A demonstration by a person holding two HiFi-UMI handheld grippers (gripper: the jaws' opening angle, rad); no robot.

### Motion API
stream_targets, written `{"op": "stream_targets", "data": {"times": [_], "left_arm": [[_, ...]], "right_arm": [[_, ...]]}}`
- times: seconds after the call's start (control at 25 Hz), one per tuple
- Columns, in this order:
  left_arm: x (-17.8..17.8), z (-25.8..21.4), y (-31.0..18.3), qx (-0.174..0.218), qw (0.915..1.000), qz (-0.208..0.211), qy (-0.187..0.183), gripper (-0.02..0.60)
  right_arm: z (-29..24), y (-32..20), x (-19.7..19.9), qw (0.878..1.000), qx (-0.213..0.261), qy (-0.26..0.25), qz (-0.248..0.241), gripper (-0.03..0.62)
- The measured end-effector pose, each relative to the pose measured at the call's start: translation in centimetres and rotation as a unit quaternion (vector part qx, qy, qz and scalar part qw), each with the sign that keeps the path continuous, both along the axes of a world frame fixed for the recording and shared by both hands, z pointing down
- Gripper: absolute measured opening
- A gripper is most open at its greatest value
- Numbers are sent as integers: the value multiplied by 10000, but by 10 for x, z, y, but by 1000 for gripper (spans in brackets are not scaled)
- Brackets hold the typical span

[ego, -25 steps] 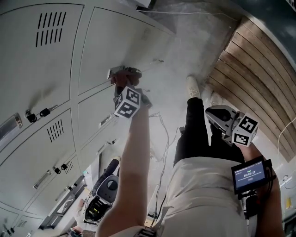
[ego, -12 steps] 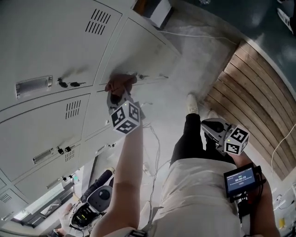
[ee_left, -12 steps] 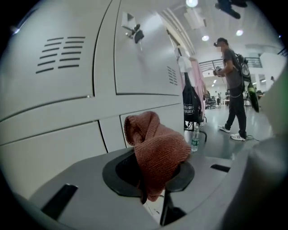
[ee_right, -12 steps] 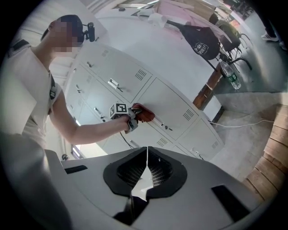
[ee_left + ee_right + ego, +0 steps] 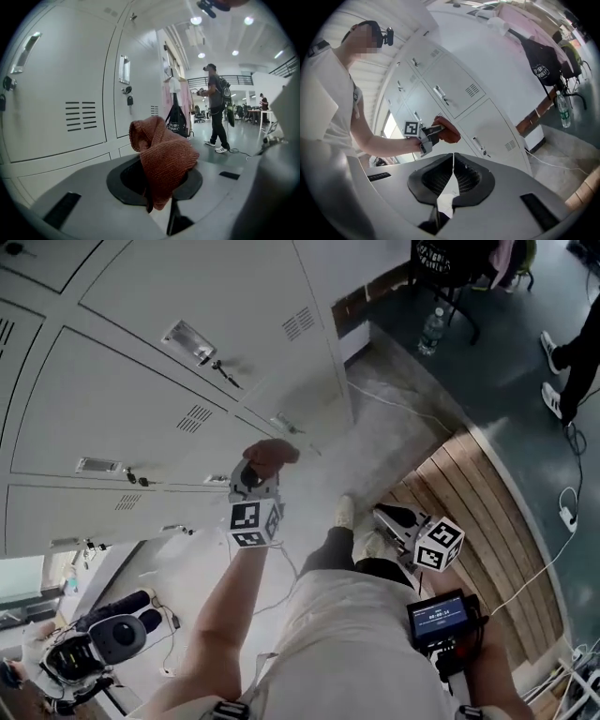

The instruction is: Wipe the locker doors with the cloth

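Cloth (image 5: pixel 270 454): rust-red, knitted weave, crumpled into a folded lump.
Cloth place: close in front of the locker doors (image 5: pixel 187 352); I cannot tell if it touches them.
Left gripper (image 5: pixel 253 474): jaws clamped on the cloth.
Right gripper (image 5: pixel 384 515): jaws pressed together, nothing between, well apart from the locker doors.
Count: one cloth, two grippers.
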State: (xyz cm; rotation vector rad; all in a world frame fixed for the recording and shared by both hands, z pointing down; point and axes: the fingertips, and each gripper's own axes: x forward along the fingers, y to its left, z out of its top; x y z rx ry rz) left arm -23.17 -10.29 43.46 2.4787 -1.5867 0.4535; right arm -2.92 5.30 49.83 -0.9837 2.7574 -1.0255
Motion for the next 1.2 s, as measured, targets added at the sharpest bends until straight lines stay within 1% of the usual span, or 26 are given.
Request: {"op": "stream_targets", "data": {"times": [0.08,0.16,0.36,0.52,0.72,0.84,0.96,1.08,1.2], "left_arm": [[-3,-9,18,-5,10000,26,66,71],[-4,-15,37,-45,9998,4,170,71],[-11,-21,71,-155,9986,-243,442,71],[-18,-30,79,-36,9976,-416,557,71],[-9,-37,81,100,9969,-402,666,71],[-1,-39,78,131,9968,-357,706,71],[8,-42,72,145,9969,-269,719,71],[14,-42,66,81,9967,-218,781,71],[17,-40,62,26,9966,-199,802,71]], "right_arm": [[-20,-10,0,9996,227,107,-133,18],[-44,-23,2,9985,498,100,-192,18],[-102,-54,14,9949,1002,-123,0,18],[-125,-66,18,9923,1237,6,-63,18],[-149,-74,24,9879,1530,185,-202,18],[-157,-76,31,9866,1619,177,-124,18],[-153,-76,39,9873,1574,215,-54,18],[-146,-77,42,9878,1527,311,-21,18],[-148,-82,45,9865,1604,334,55,18]]}}
